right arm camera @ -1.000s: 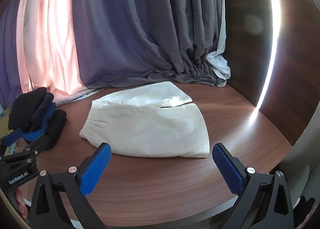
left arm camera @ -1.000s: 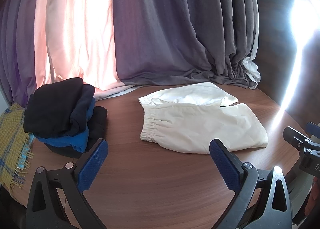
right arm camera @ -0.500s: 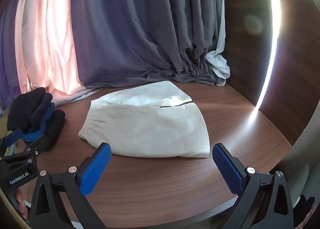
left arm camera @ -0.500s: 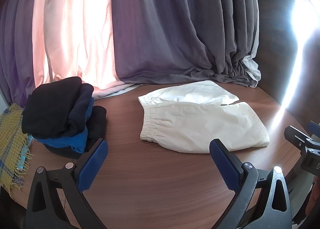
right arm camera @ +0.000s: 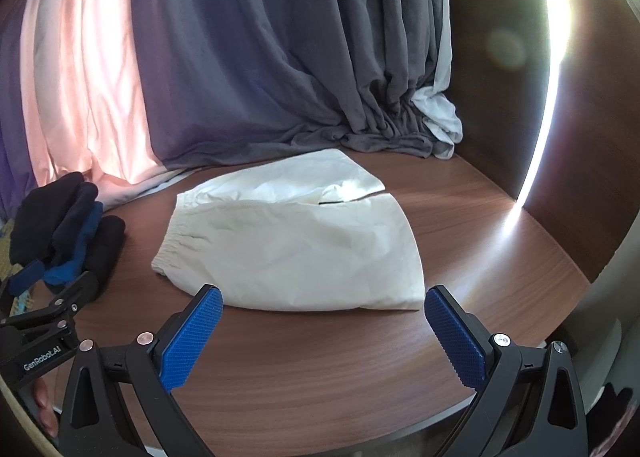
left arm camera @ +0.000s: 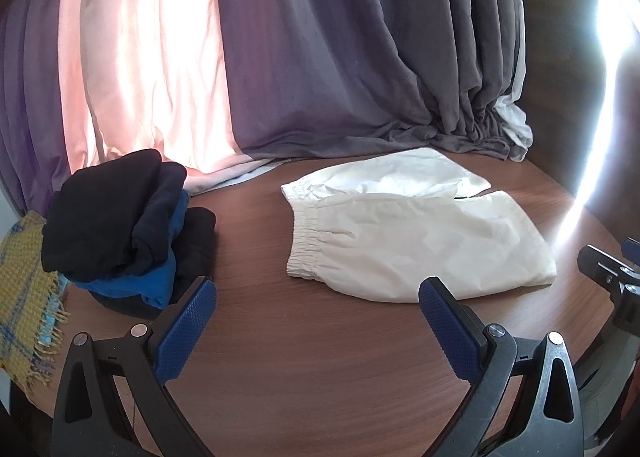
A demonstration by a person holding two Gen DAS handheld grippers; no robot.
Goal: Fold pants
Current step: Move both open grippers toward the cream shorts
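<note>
While both tongs hang above the near edge of the round brown wood-grain table point(left arm camera: 320, 357), the pair of cream-white cotton shorts with a gathered elastic waistband point(left arm camera: 404, 241) lies flat at the table's middle, waistband to the left and leg hems to the right. One leg lies toward the far side, the other toward the near side, with a short slit showing between them at the right.

The left gripper point(left arm camera: 316, 321) stands with its blue-padded jaws spread wide and nothing between them; the right gripper point(right arm camera: 324, 331) is likewise wide apart and empty, just short of the near leg's edge.

Judging by the soft creases, the cloth is light and limp, so it will sag and slide on the smooth wood if pinched at a single point. Better holds look to be the thicker waistband at the left and the near hem corner at the right, one tong on each.

Counted: one pair of shorts, two tongs, one stack of dark navy and blue folded garments point(left arm camera: 120, 229) at the far left, one yellow fringed woven cloth point(left arm camera: 24, 297) beside it, and grey and pink curtains point(left arm camera: 320, 57) behind.
</note>
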